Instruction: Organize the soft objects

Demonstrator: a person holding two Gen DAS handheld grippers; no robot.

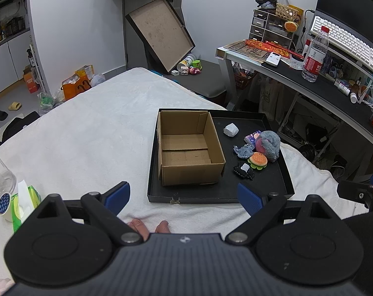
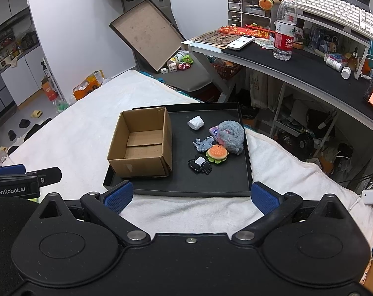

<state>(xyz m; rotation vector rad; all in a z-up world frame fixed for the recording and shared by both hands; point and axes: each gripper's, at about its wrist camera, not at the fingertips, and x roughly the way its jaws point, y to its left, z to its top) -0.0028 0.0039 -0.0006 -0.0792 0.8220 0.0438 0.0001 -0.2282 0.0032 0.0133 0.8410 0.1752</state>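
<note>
Step in hand: start of sorting, nothing gripped. Left gripper (image 1: 184,197) and right gripper (image 2: 190,196) both hover over the white towel-covered bed (image 1: 92,133), short of the shallow black tray (image 2: 186,185); jaws of each spread wide, empty.

Open brown cardboard box (image 2: 139,165) stands in the tray's left half, empty inside. Soft objects lie on the tray to its right, well clear of the grippers: grey fuzzy plush (image 2: 231,133), orange burger-shaped plush (image 2: 217,153), small blue-grey fabric creature (image 2: 205,143), black felt piece with white patch (image 2: 200,164), white crumpled lump (image 2: 195,122), purple packet (image 2: 214,131).

Next move (judgement): right gripper reaches forward over the tray edge, closes on the nearest soft piece, carries it into the box.

Legible: "GenRobot.AI" on the left gripper body (image 2: 10,192); the clear water bottle's red label (image 2: 284,42) has writing too small to read
</note>
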